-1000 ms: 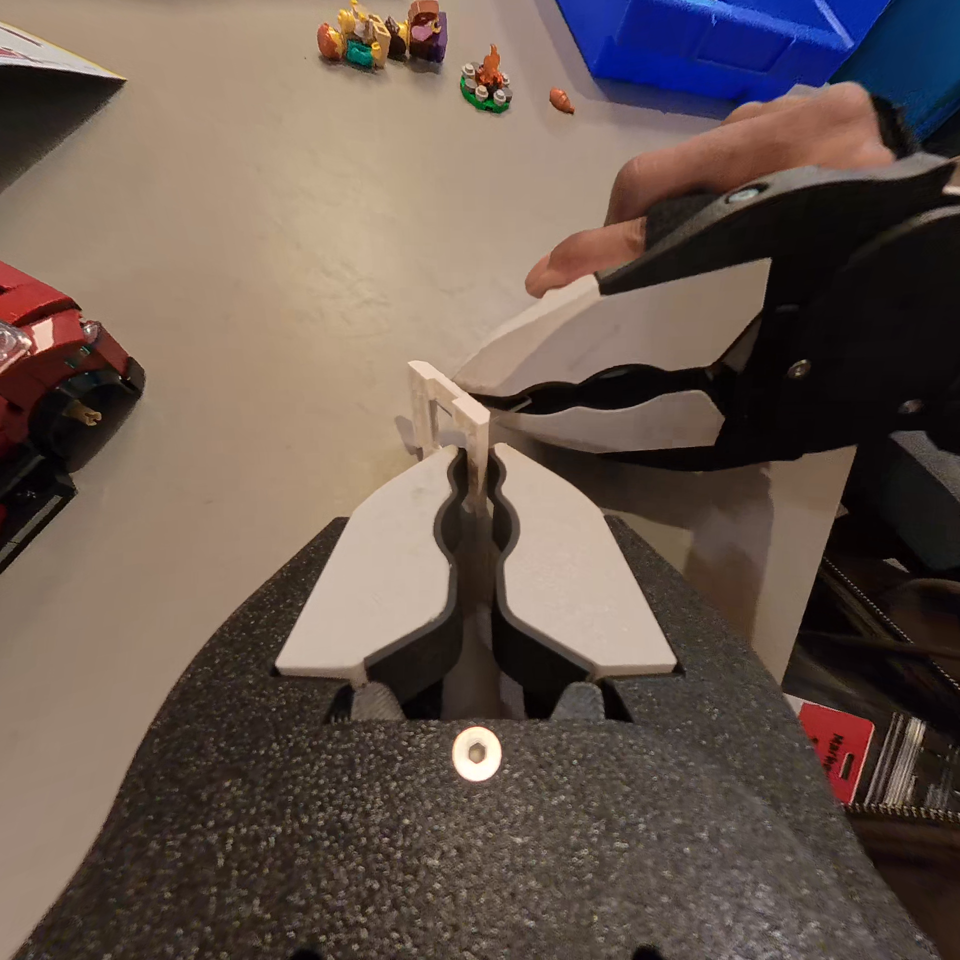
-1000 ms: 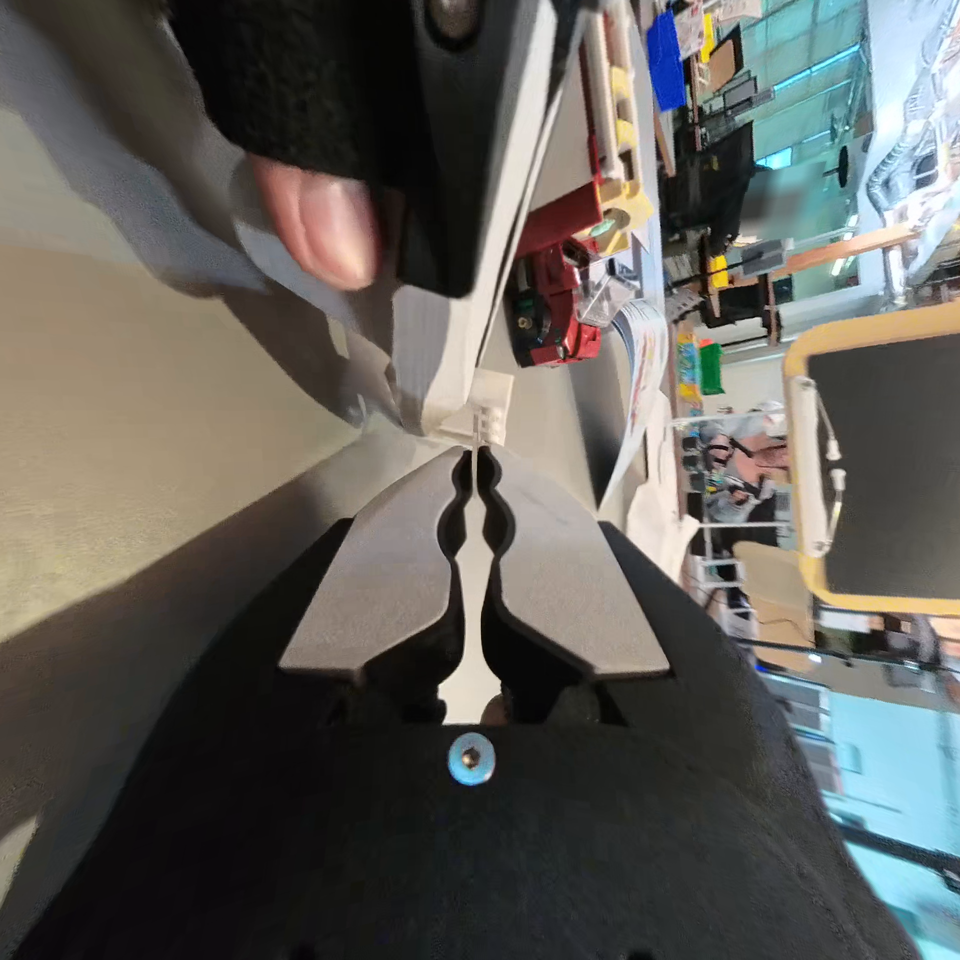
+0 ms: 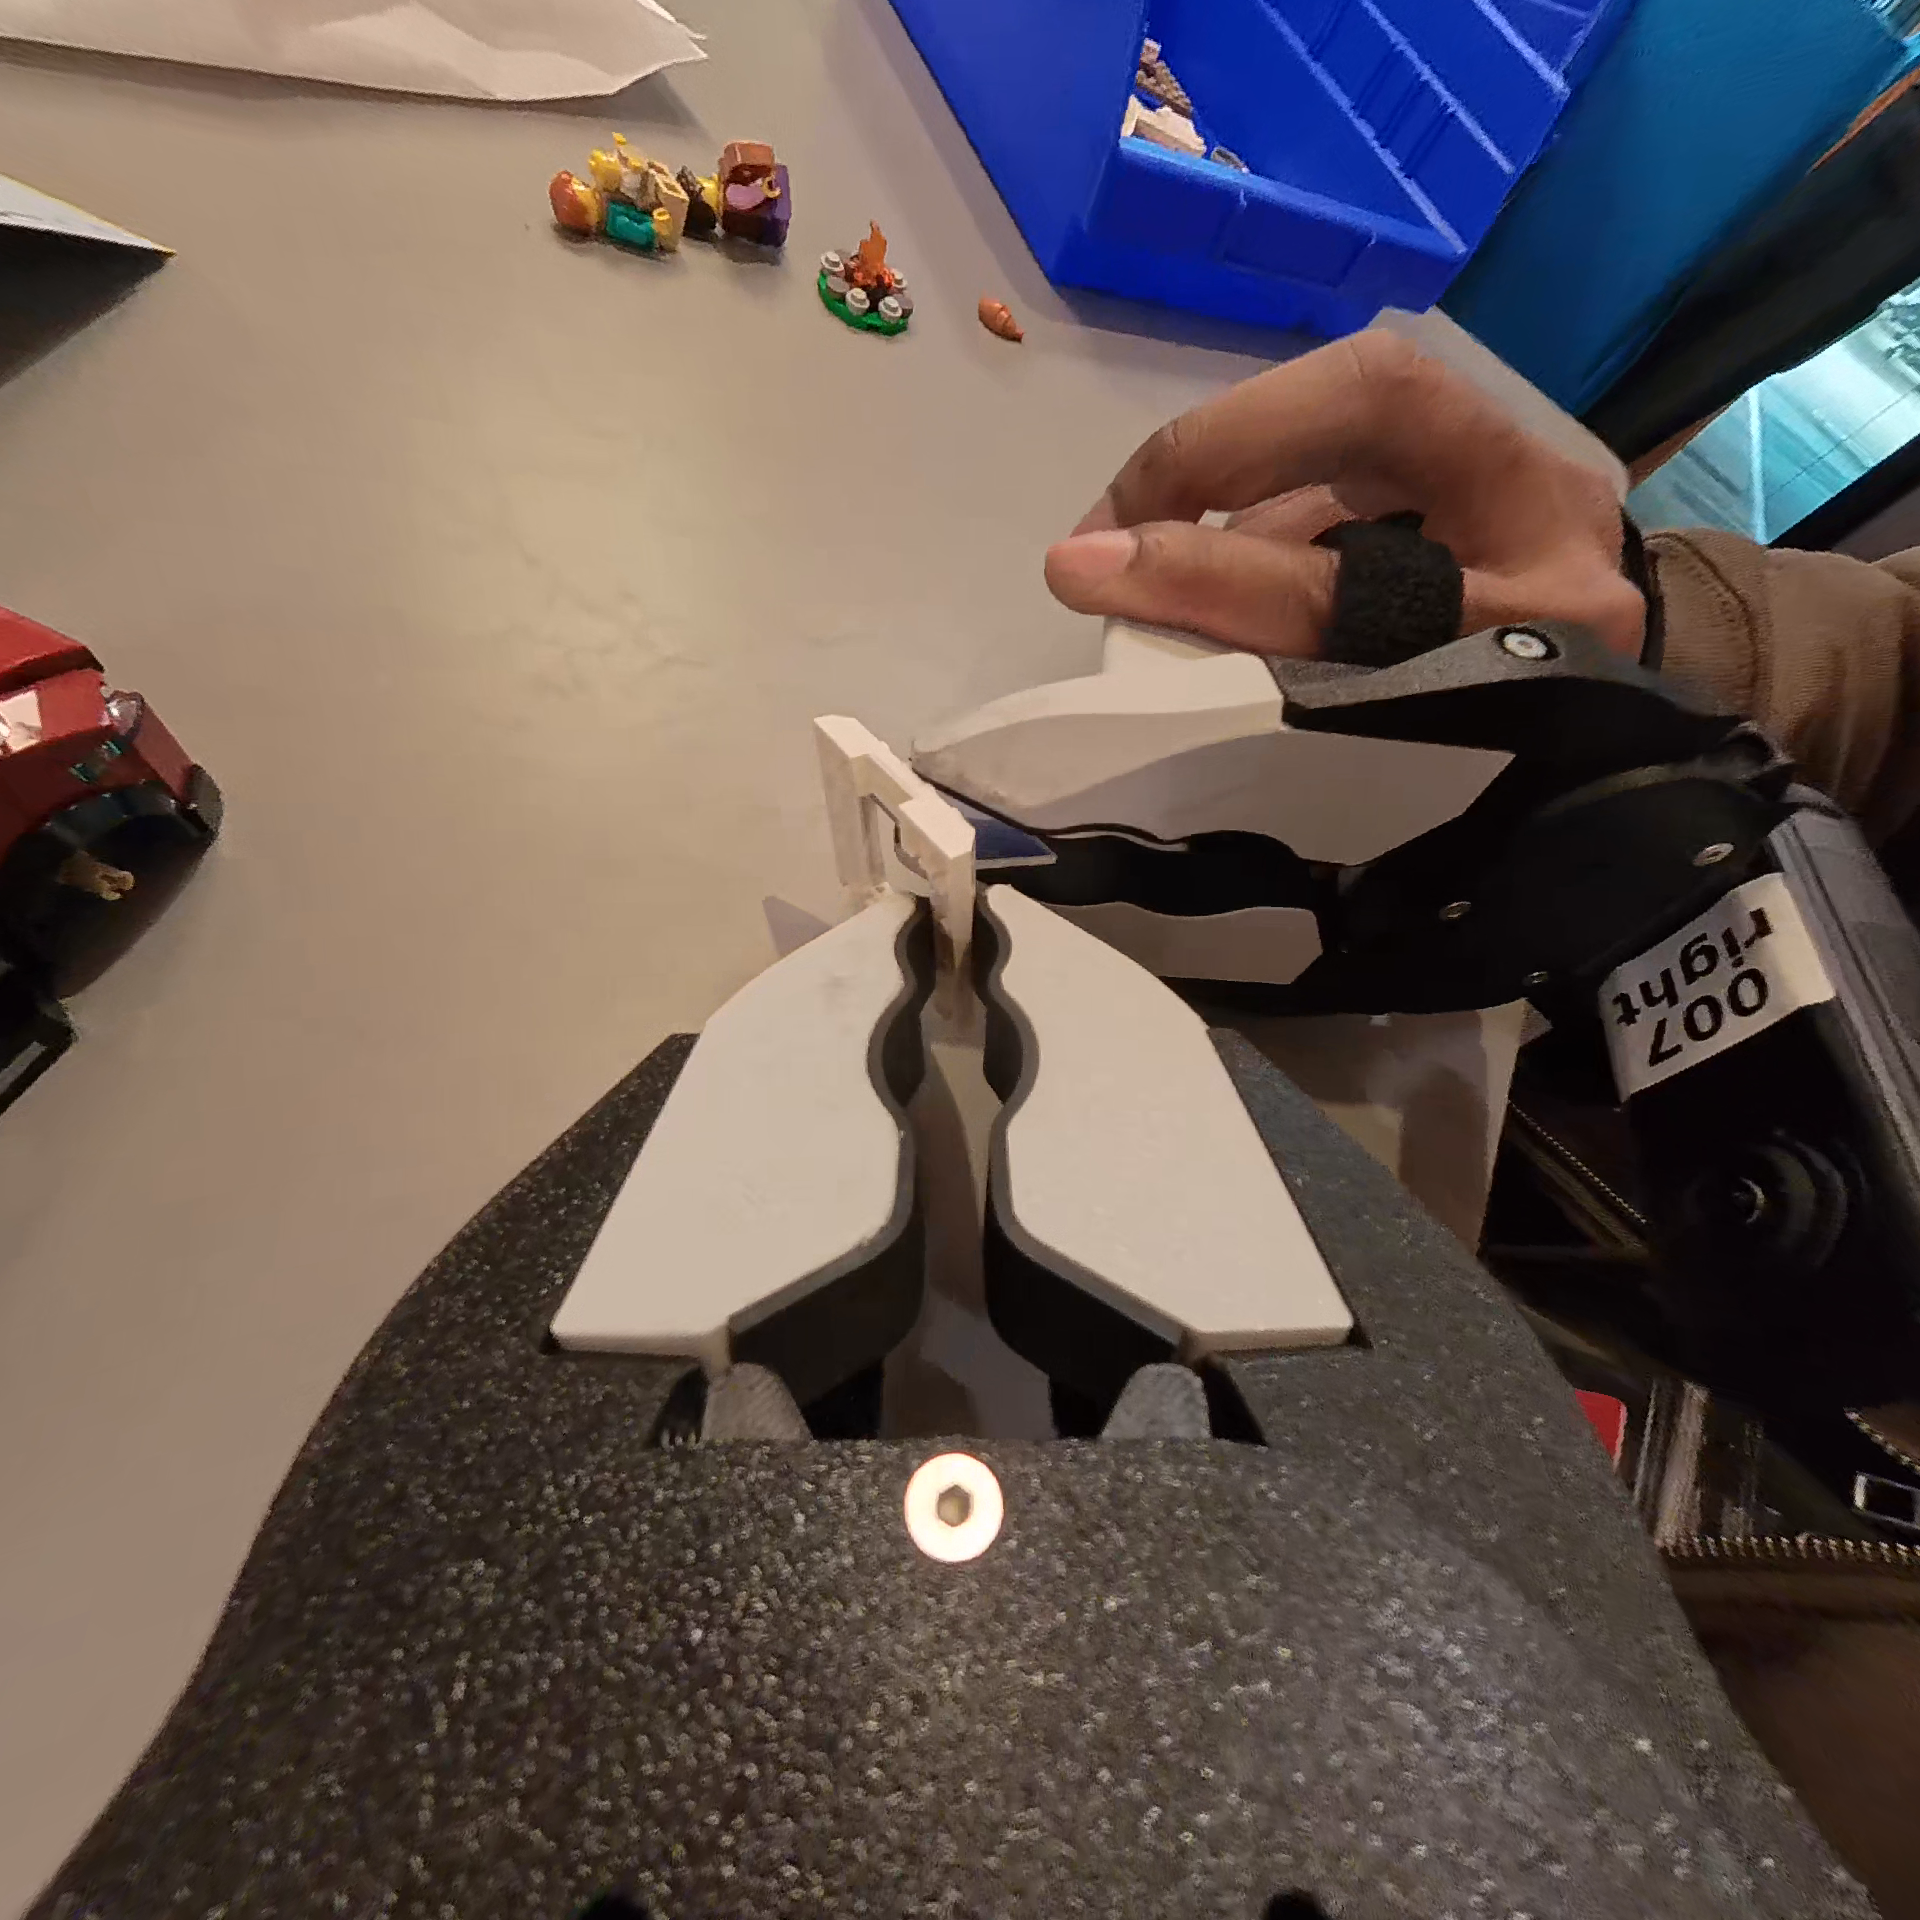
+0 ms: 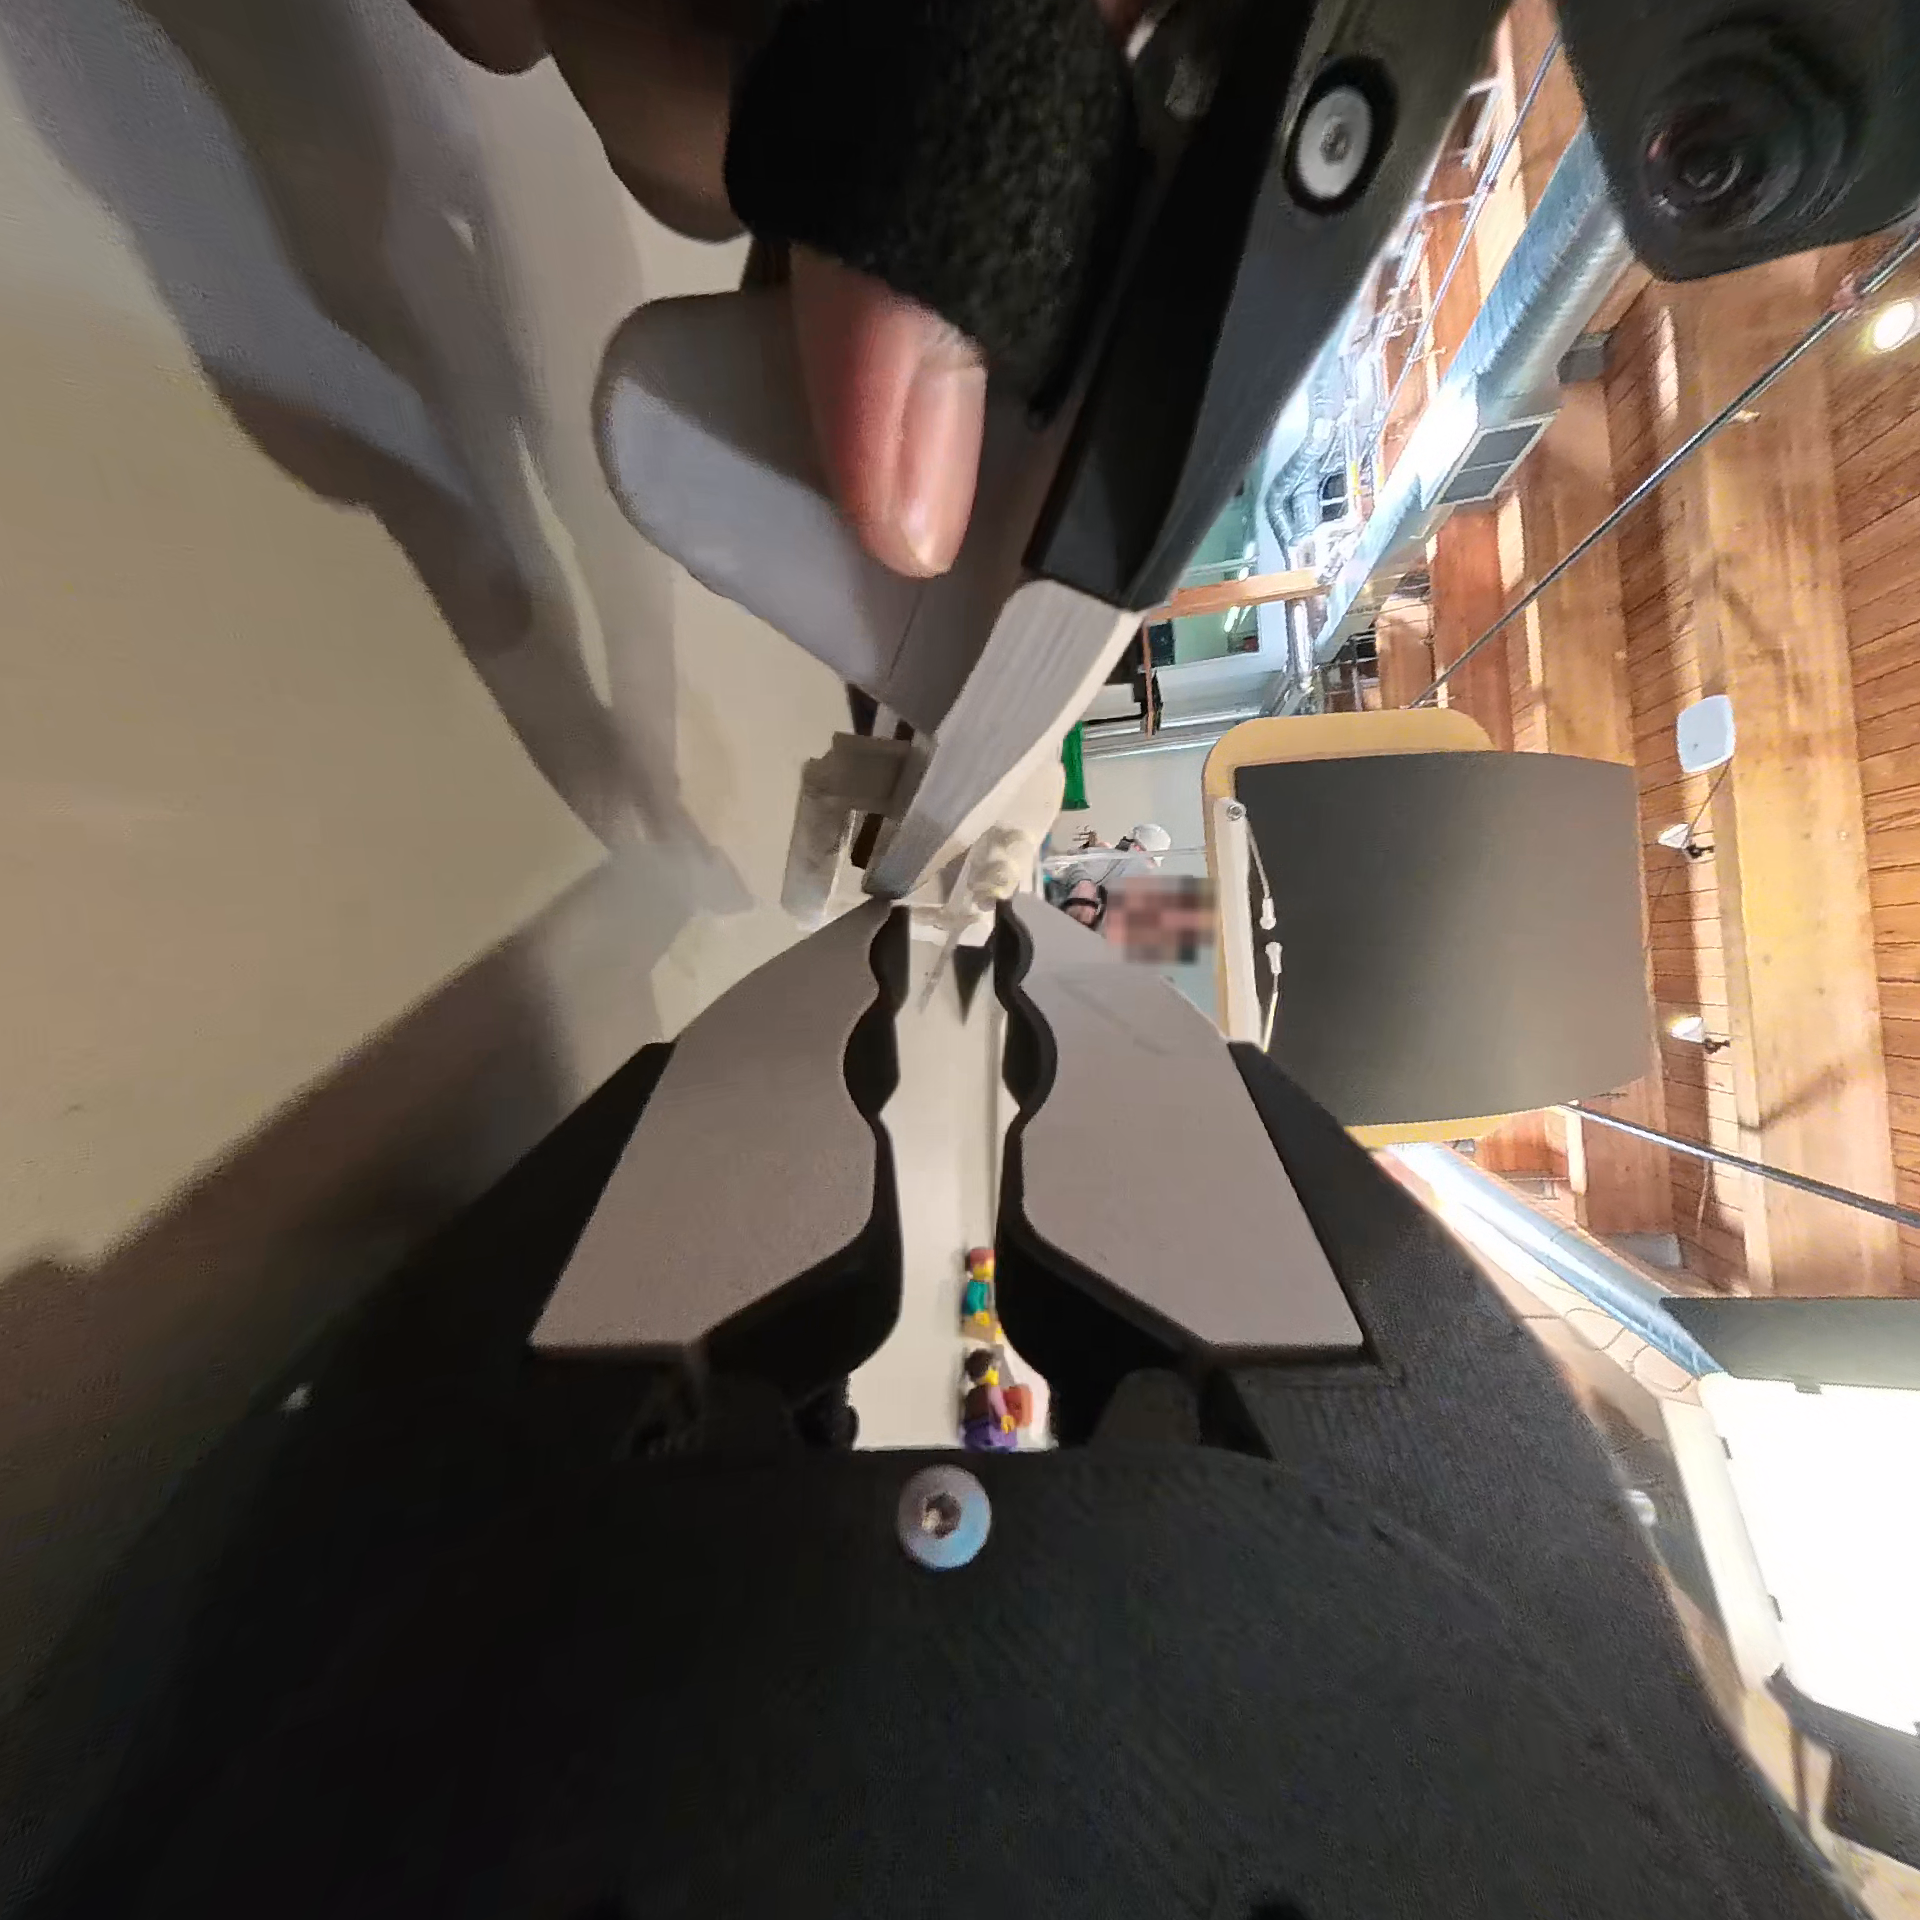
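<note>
L gripper (image 3: 951, 925): fingers narrow, pads pinching the lower leg of a small white frame piece (image 3: 896, 821), which stands upright just past the tips, above the grey table (image 3: 468, 623). R gripper (image 4: 940, 925) comes in from 3 o'clock in the L wrist view, w/ a hand (image 3: 1351, 520) on top of it. Its fingers are a little apart, and a thin dark-blue pane (image 3: 1013, 847) lies between them, reaching from the frame's 3 o'clock side. No pad shows as pressing on the pane, so I judge it not gripped. R upper fingertip (image 3: 935, 764) is touching or just beside the frame's top bar; can't tell which. Handling, as I judge it: the frame is thin and held only at one leg, so any side push from 3 o'clock probably twists it in the L pads. Best to hold the L squeeze firm and steady, keep the R tips square to the pane, and go light. Around it, well apart: red toy car (image 3: 73, 758) at 9 o'clock, small toy figures (image 3: 675, 208) at 11, blue bin (image 3: 1247, 156) at 1.
</note>
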A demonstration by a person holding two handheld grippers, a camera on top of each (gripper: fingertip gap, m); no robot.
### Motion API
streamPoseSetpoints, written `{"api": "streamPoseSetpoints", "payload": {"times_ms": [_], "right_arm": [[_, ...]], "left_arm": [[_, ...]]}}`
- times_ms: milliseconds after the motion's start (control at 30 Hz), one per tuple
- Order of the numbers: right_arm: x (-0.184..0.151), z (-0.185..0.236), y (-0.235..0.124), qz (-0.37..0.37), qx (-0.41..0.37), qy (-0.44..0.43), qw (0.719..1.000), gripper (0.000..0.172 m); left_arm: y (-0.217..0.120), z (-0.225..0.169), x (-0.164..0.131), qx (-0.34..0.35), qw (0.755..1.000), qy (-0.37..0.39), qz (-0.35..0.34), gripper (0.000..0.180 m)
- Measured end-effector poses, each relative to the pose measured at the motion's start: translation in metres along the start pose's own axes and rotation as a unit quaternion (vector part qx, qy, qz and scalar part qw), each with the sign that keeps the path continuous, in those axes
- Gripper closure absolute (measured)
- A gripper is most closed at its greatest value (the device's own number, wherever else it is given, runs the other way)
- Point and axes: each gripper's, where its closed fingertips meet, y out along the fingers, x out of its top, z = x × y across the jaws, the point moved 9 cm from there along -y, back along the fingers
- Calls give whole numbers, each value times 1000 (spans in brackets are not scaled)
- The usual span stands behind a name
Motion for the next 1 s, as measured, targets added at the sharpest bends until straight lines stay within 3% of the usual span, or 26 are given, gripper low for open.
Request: {"api": "streamPoseSetpoints", "payload": {"times_ms": [200,733,1000], "right_arm": [[2,0,-3,-19,-32,-45,998,161],[-5,-2,-6,-57,-46,-73,995,163],[-5,-3,-14,-89,-50,-98,990,167]], "left_arm": [[-4,1,-1,-46,999,-15,-9,174],[-7,-8,-4,-32,999,42,5,174],[-10,-7,-5,-76,997,28,0,174]]}}
